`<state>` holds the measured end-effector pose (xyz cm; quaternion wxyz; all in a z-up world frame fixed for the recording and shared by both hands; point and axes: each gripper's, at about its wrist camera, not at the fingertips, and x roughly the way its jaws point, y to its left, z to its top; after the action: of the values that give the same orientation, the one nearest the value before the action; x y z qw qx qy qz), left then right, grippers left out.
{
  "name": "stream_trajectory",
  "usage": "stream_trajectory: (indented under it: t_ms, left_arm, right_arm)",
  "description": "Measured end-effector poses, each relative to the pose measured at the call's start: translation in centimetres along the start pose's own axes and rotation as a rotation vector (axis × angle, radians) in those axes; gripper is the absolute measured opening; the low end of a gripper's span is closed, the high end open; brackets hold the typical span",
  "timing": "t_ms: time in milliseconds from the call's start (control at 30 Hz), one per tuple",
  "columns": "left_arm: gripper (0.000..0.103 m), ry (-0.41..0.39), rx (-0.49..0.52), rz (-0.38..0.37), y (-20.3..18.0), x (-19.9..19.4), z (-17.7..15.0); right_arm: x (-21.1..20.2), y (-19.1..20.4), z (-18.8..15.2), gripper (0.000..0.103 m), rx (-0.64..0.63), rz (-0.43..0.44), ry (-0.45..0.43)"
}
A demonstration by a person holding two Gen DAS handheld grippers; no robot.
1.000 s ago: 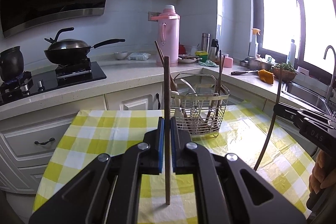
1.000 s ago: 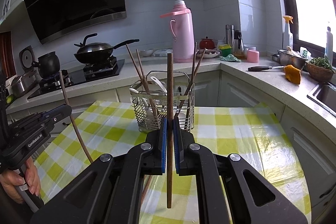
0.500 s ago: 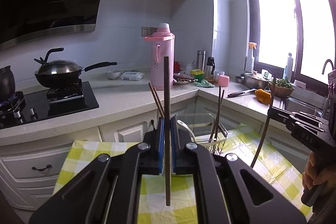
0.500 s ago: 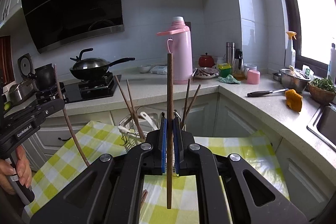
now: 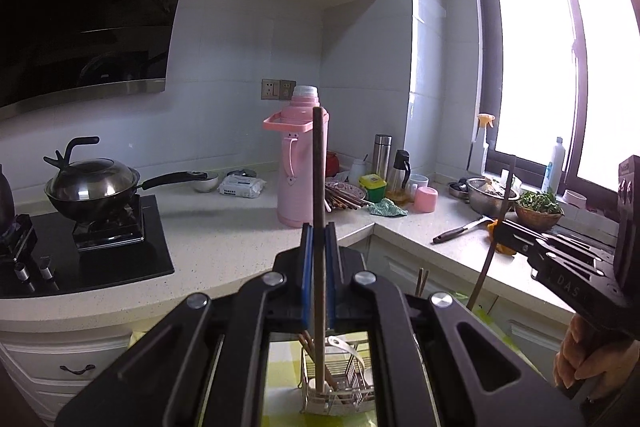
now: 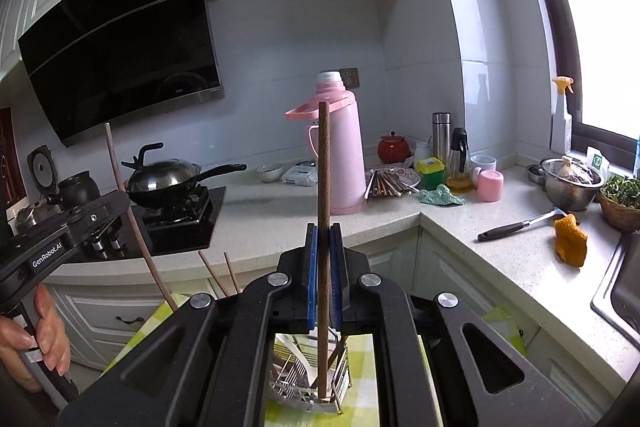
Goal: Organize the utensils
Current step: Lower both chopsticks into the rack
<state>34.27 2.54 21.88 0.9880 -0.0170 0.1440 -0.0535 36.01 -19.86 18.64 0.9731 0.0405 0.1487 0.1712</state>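
Left gripper (image 5: 319, 247): blue-padded fingers (image 5: 306, 267) clamped on a brown chopstick (image 5: 319, 187), held upright, its lower end hanging above the wire utensil basket (image 5: 340, 387). Right gripper (image 6: 324, 251): fingers likewise closed on a second chopstick (image 6: 323, 179), dark brown, plain and straight, upright over the same basket (image 6: 308, 383). The basket, of bright metal wire, holds other chopsticks and a white spoon (image 6: 296, 355) and stands on the tabletop's yellow-and-white checked cloth (image 6: 362, 367). Readable writing: "GenRobot.AI" on the left gripper's side as seen from the right wrist (image 6: 47, 255); "DAS" on the right gripper's side as seen from the left wrist (image 5: 568, 289). Beyond, on the kitchen counter (image 6: 400, 211): a pink thermos (image 6: 344, 155), a plate of loose chopsticks (image 6: 390, 183), and a black wok (image 6: 168, 181) on the hob.
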Motion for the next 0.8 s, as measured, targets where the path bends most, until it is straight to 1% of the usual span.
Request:
stream_trajectory:
  t_ms: [133, 300, 500, 667, 800]
  left_arm:
    - [0.006, 0.018, 0.008, 0.008, -0.5, 2.6, 0.4]
    - [0.006, 0.057, 0.002, 0.004, -0.5, 5.5, -0.6]
    - [0.006, 0.112, -0.012, -0.007, 0.0, 8.2, -3.5]
    - [0.006, 0.148, -0.023, -0.014, 0.4, 9.5, -5.7]
    - [0.006, 0.179, -0.023, -0.014, 0.5, 10.5, -7.4]
  right_arm:
    - [1.9, 0.5, 0.5, 0.007, 0.002, 0.012, 0.009]
    - [4.5, 1.3, -0.3, 0.007, -0.011, 0.035, 0.052]
    - [7.3, 1.7, -2.9, 0.007, -0.024, 0.039, 0.111]
    - [9.1, 1.7, -5.1, 0.007, -0.022, 0.039, 0.155]
    - [10.0, 1.7, -6.3, 0.007, -0.007, 0.046, 0.173]
